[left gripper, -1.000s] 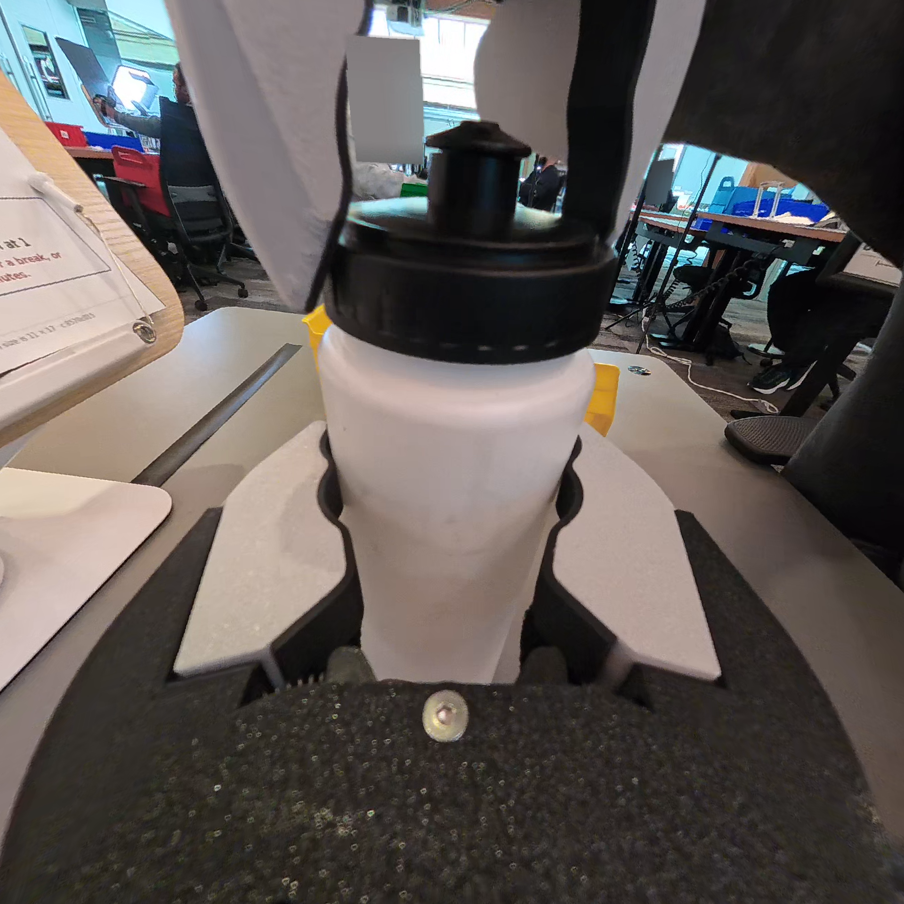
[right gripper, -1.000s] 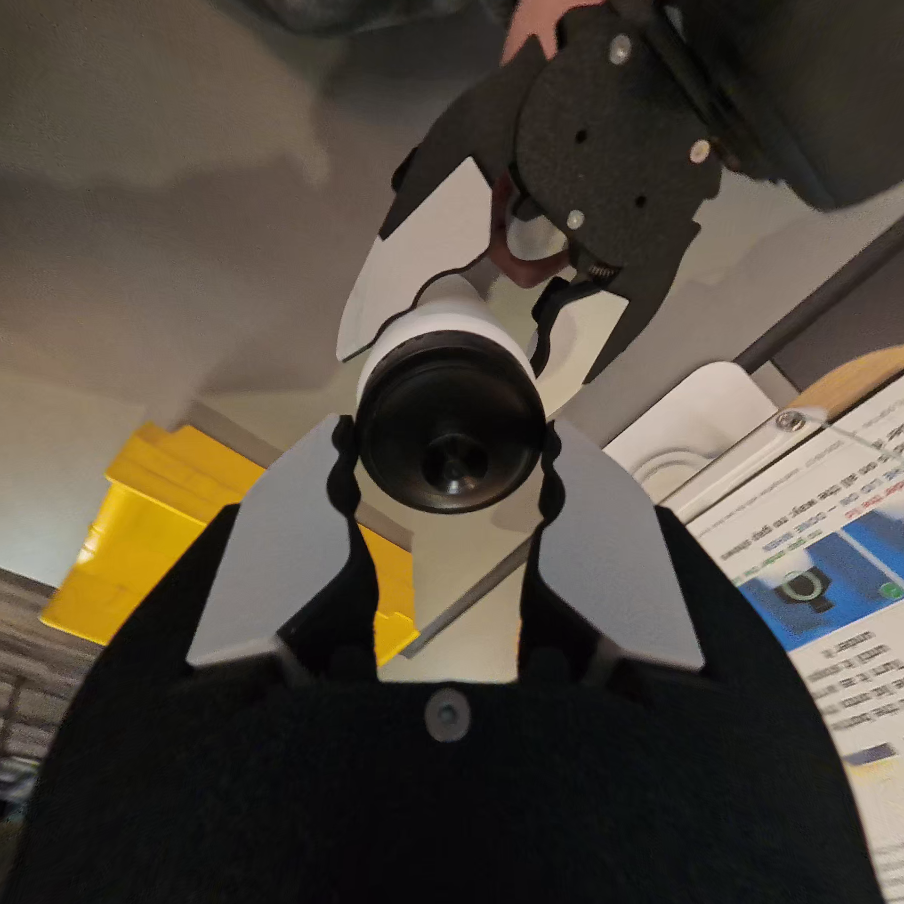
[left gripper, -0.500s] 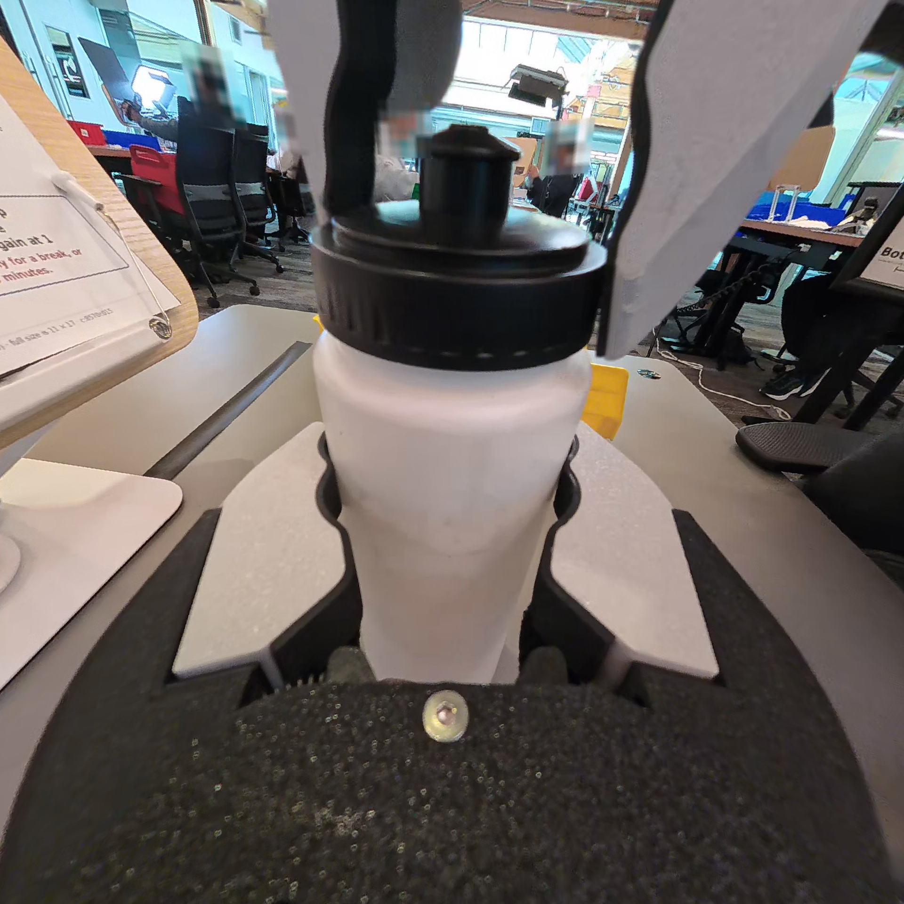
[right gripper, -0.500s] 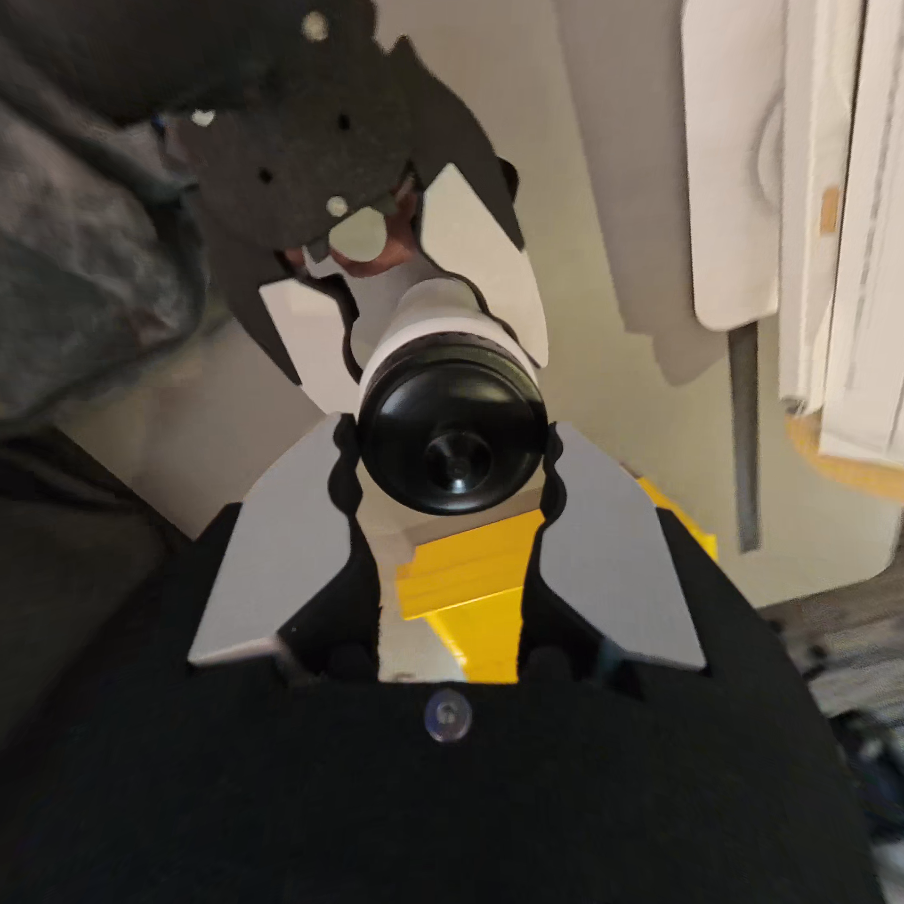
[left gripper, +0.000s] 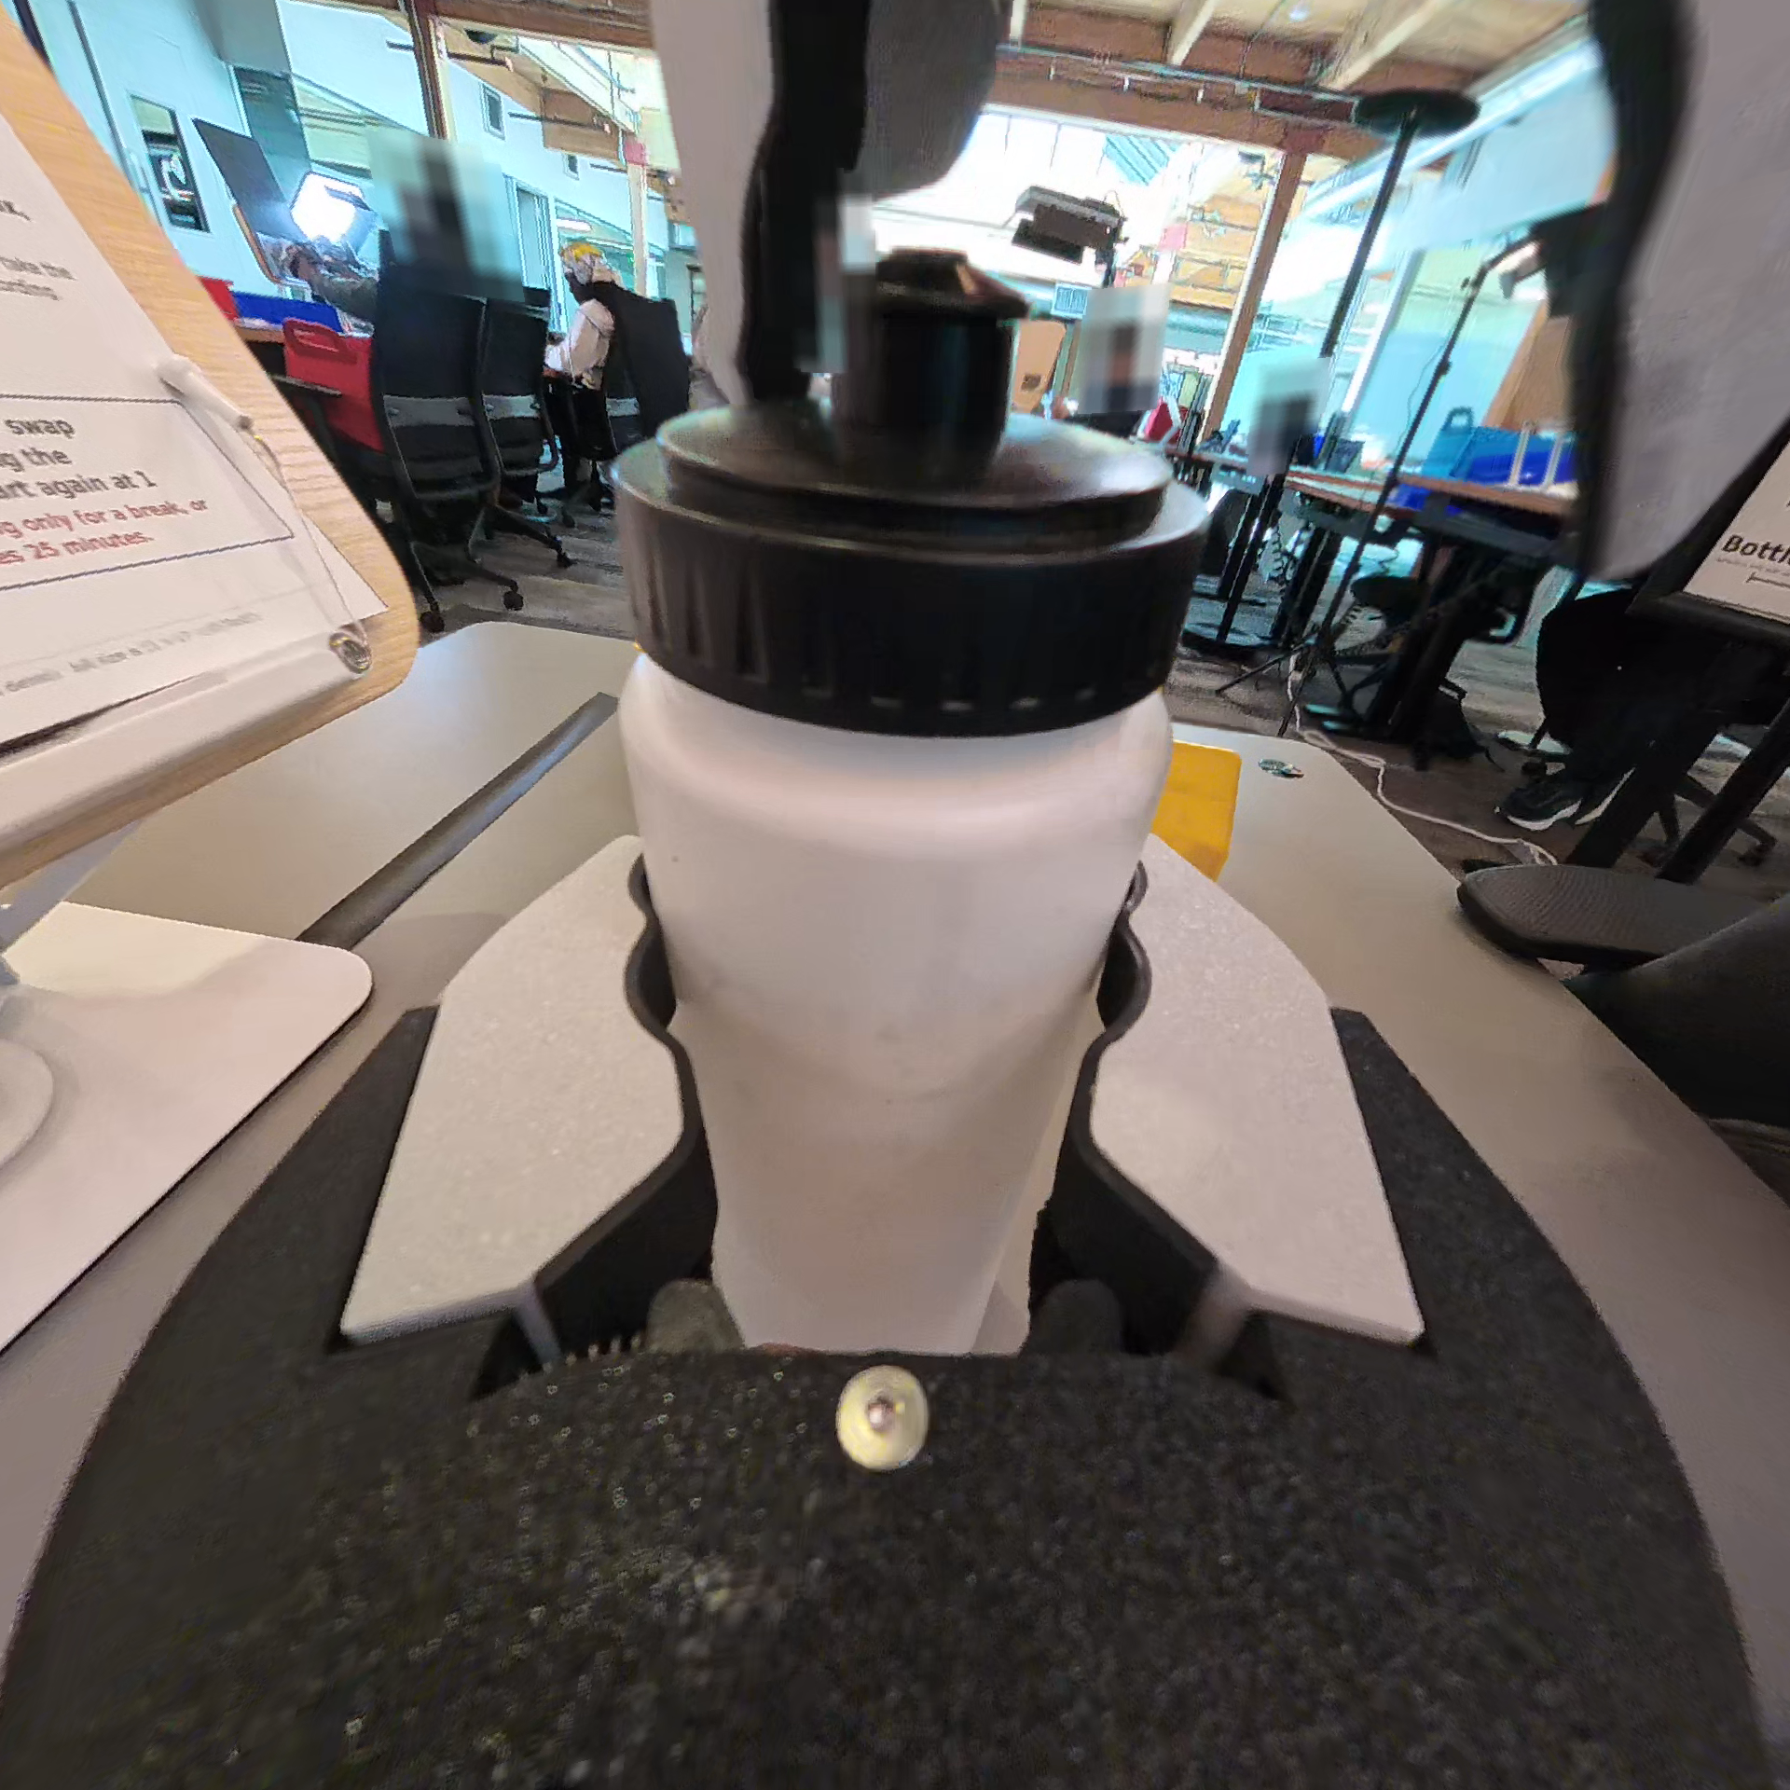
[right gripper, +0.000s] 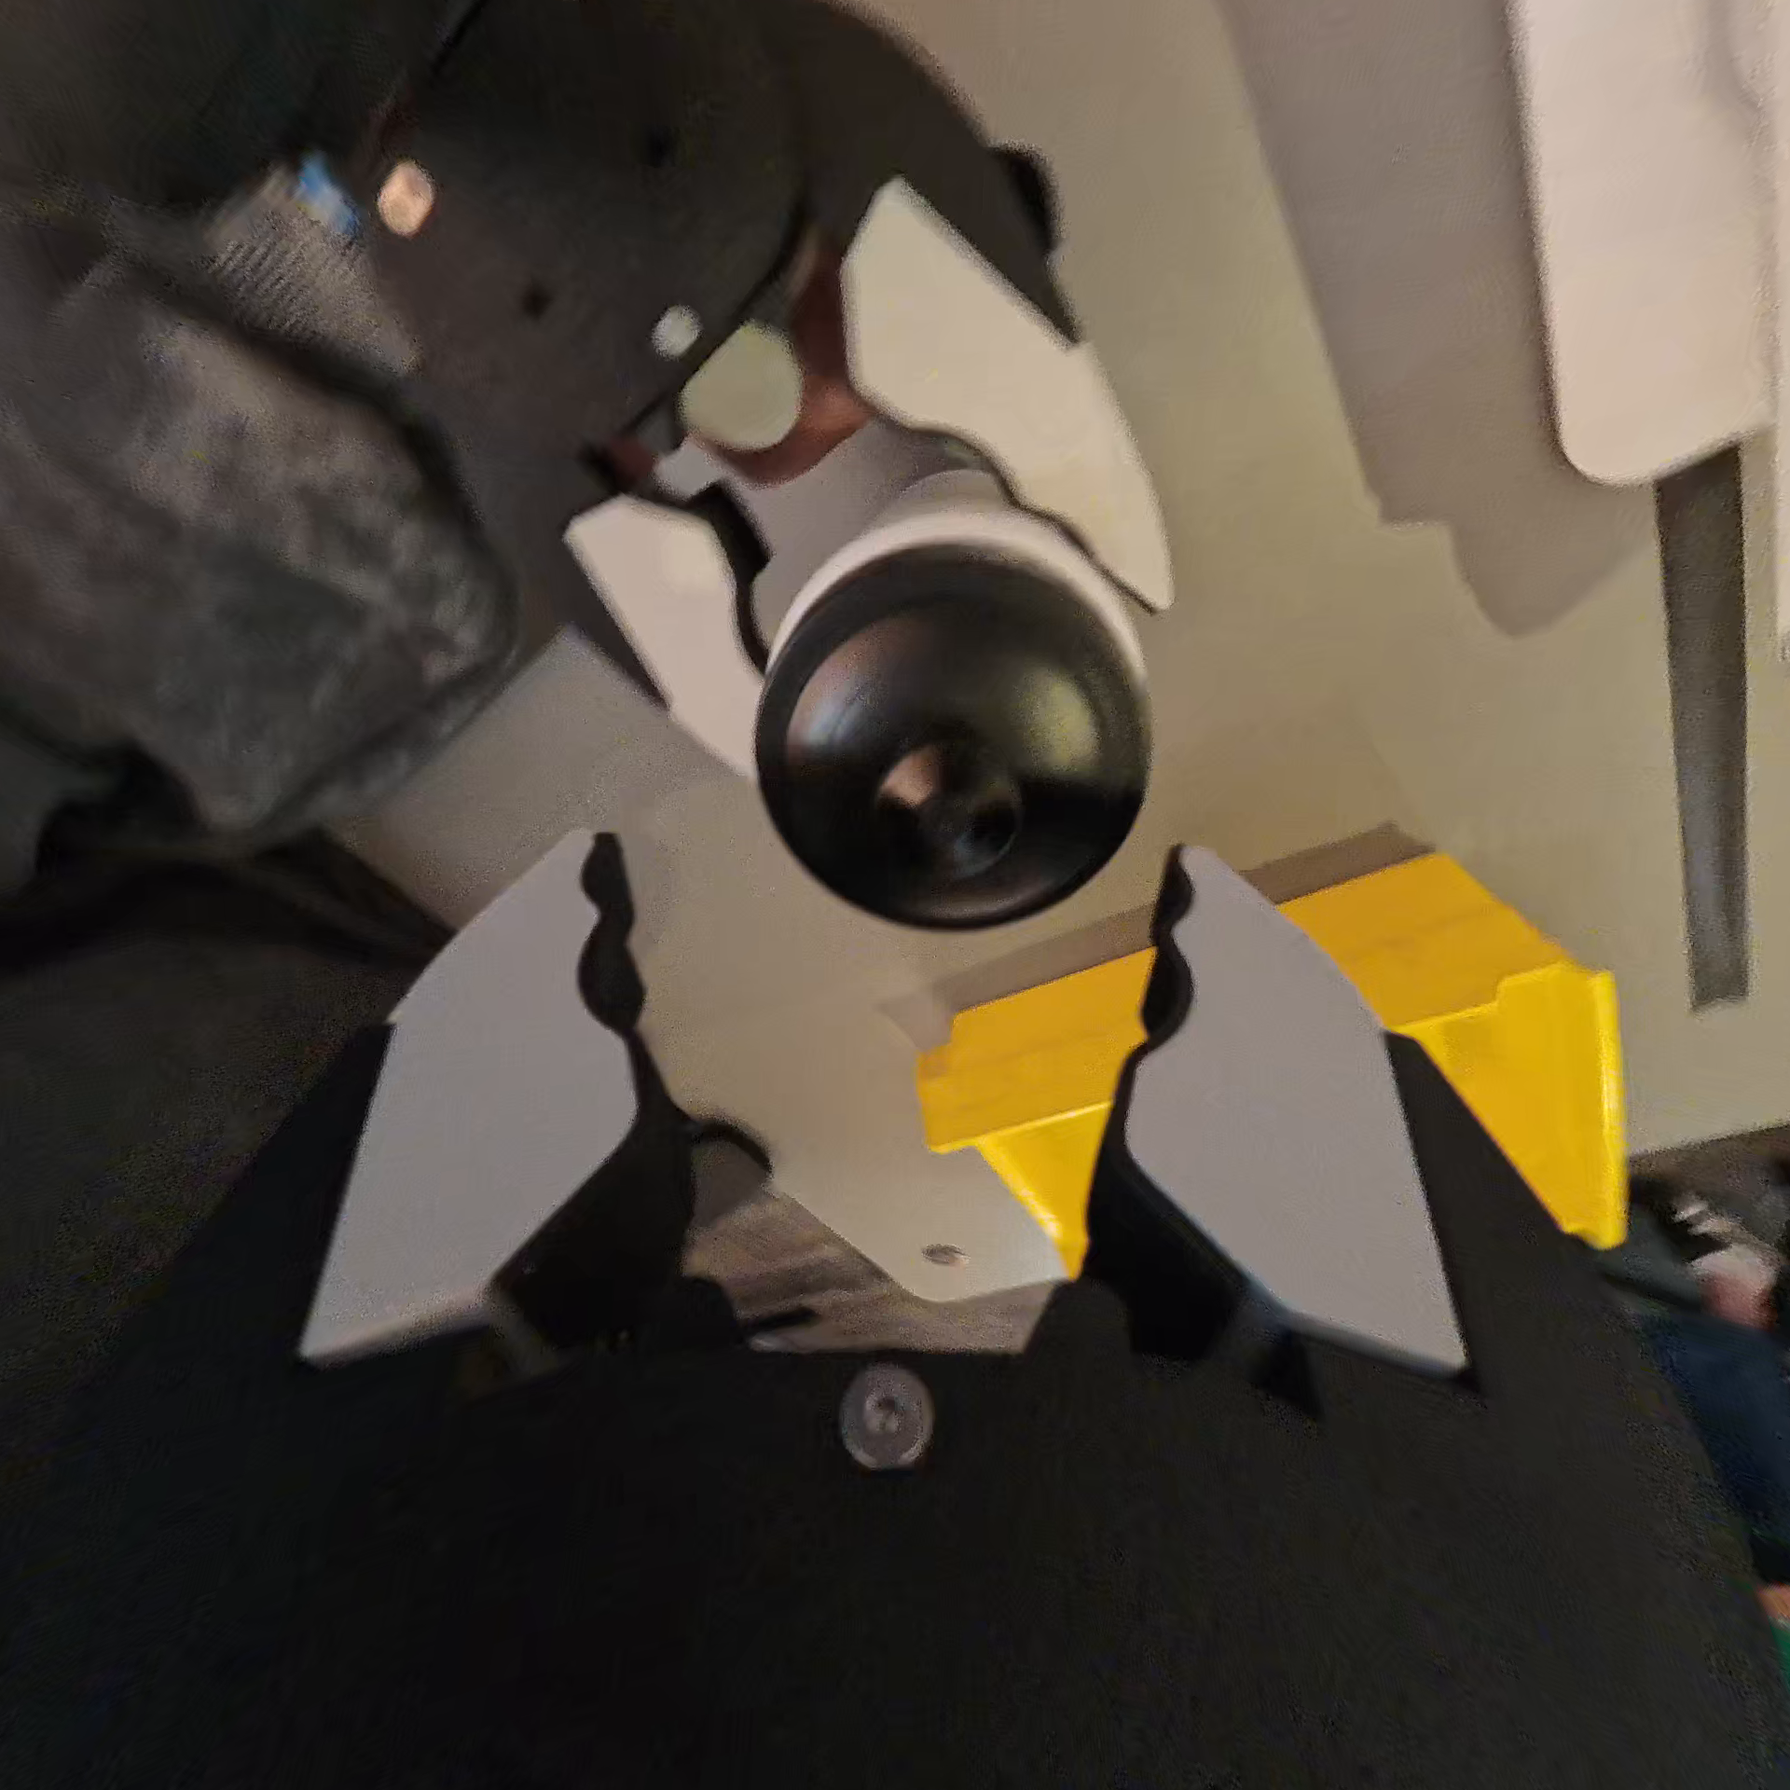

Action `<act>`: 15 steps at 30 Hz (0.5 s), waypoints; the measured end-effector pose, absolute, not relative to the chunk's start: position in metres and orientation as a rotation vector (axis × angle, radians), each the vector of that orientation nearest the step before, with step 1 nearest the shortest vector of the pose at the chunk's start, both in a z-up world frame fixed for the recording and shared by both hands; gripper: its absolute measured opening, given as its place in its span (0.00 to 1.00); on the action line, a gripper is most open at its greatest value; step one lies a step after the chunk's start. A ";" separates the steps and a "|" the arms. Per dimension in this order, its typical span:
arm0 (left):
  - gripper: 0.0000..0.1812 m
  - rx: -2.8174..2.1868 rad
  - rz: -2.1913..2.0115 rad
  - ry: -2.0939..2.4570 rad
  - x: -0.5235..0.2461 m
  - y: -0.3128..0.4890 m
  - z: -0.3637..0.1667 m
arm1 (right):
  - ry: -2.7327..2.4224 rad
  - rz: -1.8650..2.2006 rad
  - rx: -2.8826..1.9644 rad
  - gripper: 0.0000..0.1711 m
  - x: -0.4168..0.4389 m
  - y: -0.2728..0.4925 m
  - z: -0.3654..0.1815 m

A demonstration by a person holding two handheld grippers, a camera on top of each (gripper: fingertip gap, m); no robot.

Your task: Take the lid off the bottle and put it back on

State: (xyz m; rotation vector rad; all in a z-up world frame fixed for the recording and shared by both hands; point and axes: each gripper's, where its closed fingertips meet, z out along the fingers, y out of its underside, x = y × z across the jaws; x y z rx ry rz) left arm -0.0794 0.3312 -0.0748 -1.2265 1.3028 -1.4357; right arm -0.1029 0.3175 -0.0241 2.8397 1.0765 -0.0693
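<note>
The left hand-held gripper (left gripper: 891, 978) is clamped on the waist of the white bottle (left gripper: 891, 949), holding it upright above the grey desk (left gripper: 1356, 901), its two pale fingers pressed against the sides. The black ribbed lid (left gripper: 901, 601) sits square on the neck with its spout up, and no gap shows under its rim. Whether this is the lid before removal or after refitting cannot be told; judged from how it lies, it is seated on the bottle at present. A sign board leans at the left edge, and a yellow bin (left gripper: 1196, 804) peeks out from behind the bottle on the right.

The right hand-held gripper (right gripper: 886, 872) looks straight down on the lid (right gripper: 954, 746), with its fingers spread wider than the lid and touching nothing. The lid lies beyond the fingertips rather than between them. The yellow bin (right gripper: 1356, 1017) stands on the desk below and to the right. If the lid needs more turning, this gripper would have to come down around it and close.
</note>
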 end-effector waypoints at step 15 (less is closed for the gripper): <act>0.48 -1.223 -1.410 1.443 -0.078 0.316 -0.079 | 2.601 -0.031 1.852 0.55 -0.102 0.317 -0.017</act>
